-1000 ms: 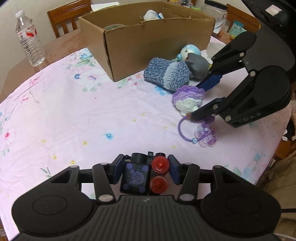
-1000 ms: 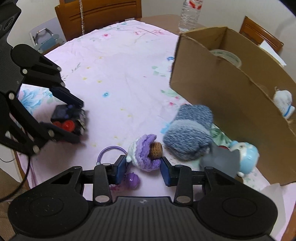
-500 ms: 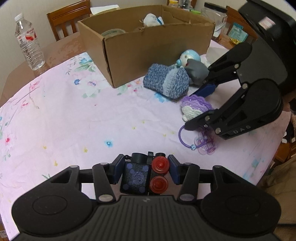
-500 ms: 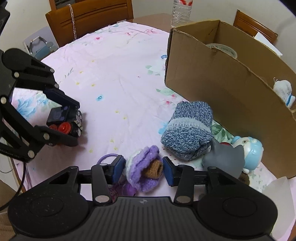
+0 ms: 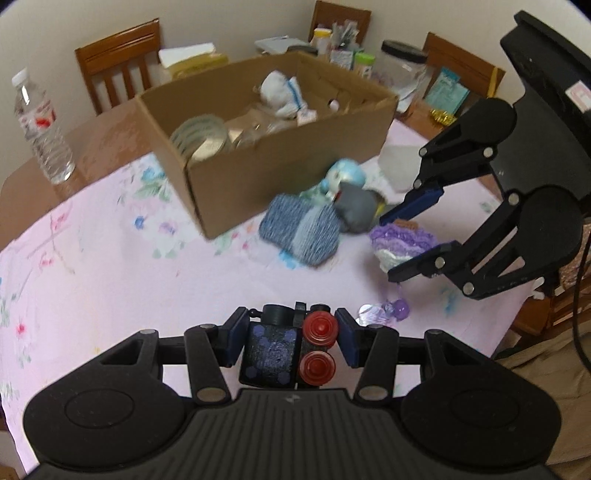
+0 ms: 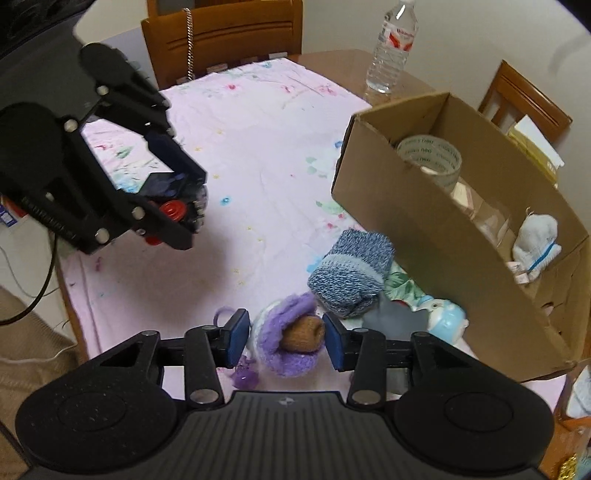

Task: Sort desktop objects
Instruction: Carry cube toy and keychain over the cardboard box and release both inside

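**Above the pink cloth, two toys held off the table**

At the bottom centre of the left wrist view, the left gripper (image 5: 291,334) is clamped on a small black toy (image 5: 272,347) with two red knobs (image 5: 318,347) stacked at its right side; the blue pads press it from both sides. The same toy shows in the right wrist view at middle left, pinched between dark fingers above the flowered pink tablecloth (image 6: 258,155).

At the bottom centre of the right wrist view, the right gripper (image 6: 284,338) grips a purple knitted toy (image 6: 284,343) with a brown knitted piece in its middle, and its jaws are closing on it. A purple ring and clear charm (image 5: 384,308) hang below it (seen in the left wrist view at centre right, blurred).

On the cloth, just above and right of that toy in the right wrist view, lies a blue-grey knitted roll (image 6: 351,273). A grey soft thing (image 6: 388,314) and a light blue figure (image 6: 447,315) lie beside it, close to the wall of an open cardboard box (image 6: 413,221). Inside the box are a roll of clear tape (image 6: 430,153) and a white knitted item (image 6: 535,243).

A water bottle (image 6: 393,44) stands on the bare wooden table at the top right, with wooden chairs (image 6: 225,33) behind.
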Demonstrator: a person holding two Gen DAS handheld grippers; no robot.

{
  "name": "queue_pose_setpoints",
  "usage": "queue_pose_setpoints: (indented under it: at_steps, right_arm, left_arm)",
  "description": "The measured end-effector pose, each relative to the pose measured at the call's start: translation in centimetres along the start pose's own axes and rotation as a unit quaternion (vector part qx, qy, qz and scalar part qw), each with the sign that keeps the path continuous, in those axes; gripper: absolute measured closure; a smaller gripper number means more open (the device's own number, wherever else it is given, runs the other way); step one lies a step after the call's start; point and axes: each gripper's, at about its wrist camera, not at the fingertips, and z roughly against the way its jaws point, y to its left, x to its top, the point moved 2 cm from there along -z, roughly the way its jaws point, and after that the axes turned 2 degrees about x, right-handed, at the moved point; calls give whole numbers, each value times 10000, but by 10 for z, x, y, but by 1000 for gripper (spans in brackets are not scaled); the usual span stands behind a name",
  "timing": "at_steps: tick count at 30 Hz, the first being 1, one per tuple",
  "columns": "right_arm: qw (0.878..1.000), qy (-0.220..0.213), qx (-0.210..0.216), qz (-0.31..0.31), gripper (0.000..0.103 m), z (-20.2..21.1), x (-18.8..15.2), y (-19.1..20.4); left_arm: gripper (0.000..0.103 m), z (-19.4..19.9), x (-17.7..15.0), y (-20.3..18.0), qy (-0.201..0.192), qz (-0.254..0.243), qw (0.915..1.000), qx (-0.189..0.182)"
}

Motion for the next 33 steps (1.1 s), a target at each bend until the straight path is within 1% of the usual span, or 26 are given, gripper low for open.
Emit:
queue_pose_setpoints:
  at_steps: [4, 14, 23, 33]
  right_arm:
    - [9999, -41, -99, 111, 59, 16, -1, -7]
    - [9990, -283, -284, 179, 59, 61, 3, -35]
    - [9973, -500, -509, 199, 59, 101, 17, -79]
    - [9938, -740, -832, 74, 59, 130, 35, -138]
  left_arm:
    - [53, 6, 19, -7, -169, -136, 9997, 101]
    - [53, 17, 71, -17, -426, -194, 9989, 50]
    - [53, 20, 127, -18, -653, -448, 9967, 182]
    - [53, 10, 186, -10, -983, -332, 9942, 271]
